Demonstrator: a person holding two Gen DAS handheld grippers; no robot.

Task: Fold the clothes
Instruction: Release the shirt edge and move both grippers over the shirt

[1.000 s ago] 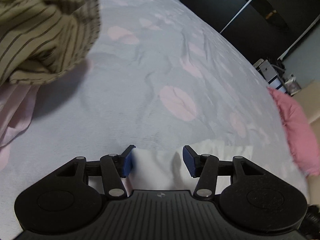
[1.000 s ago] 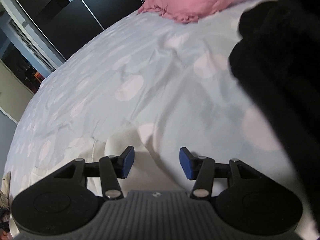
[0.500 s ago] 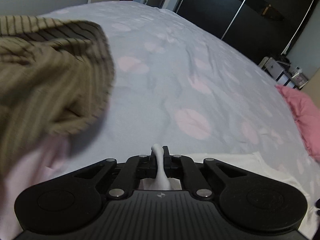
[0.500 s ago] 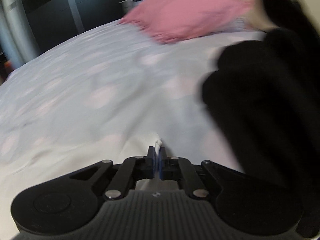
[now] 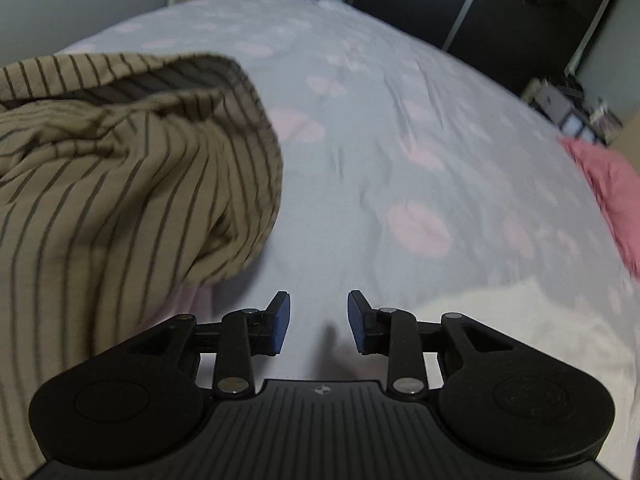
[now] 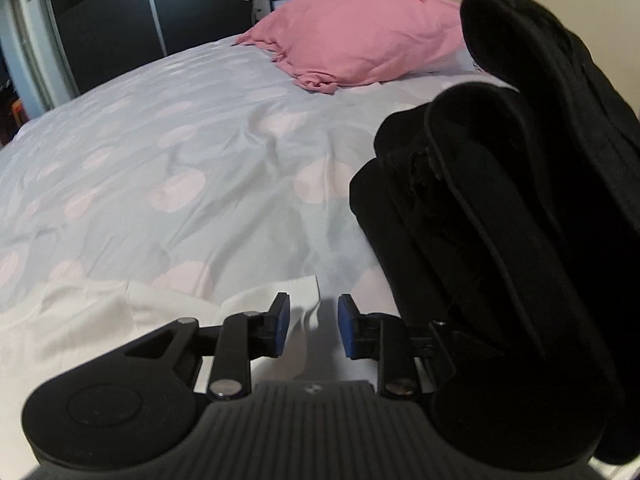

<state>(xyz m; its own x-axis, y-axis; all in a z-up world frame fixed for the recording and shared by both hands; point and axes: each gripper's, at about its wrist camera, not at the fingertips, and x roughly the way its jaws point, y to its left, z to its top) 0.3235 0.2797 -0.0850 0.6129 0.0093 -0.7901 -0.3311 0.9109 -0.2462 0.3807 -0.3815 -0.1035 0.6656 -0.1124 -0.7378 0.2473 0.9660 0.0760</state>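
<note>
Looking down both wrist cameras, I see a white garment lying flat on the bed, low in each view and close under my hands. My left tool stands partly apart; its jaws have just been opening, and between the blue pads I see only the pale blue bedsheet with its pink blotches. The white garment lies just to the right of that tool, running off toward the lower right edge. My right tool is likewise partly apart, jaws just opened, with a corner of the white garment sitting in the gap but the pads not pressing on it; the rest of the cloth spreads to the left. So the garment's long axis seems to run across between my two hands, and each tool is parked near one end of its far edge. The right one is the nearer to cloth; the left would need to shift inward, to its right, before it could pinch anything.

I judge a fold has just been laid and let go, and the next pinch depends on finding the garment's new edge.

A striped beige garment is bunched at the left, a black garment piled at the right, and a pink pillow sits at the head of the bed. There is some dark pink print on the pillow's top, too blurred to read. A small emblem on each tool body carries no legible lettering.
</note>
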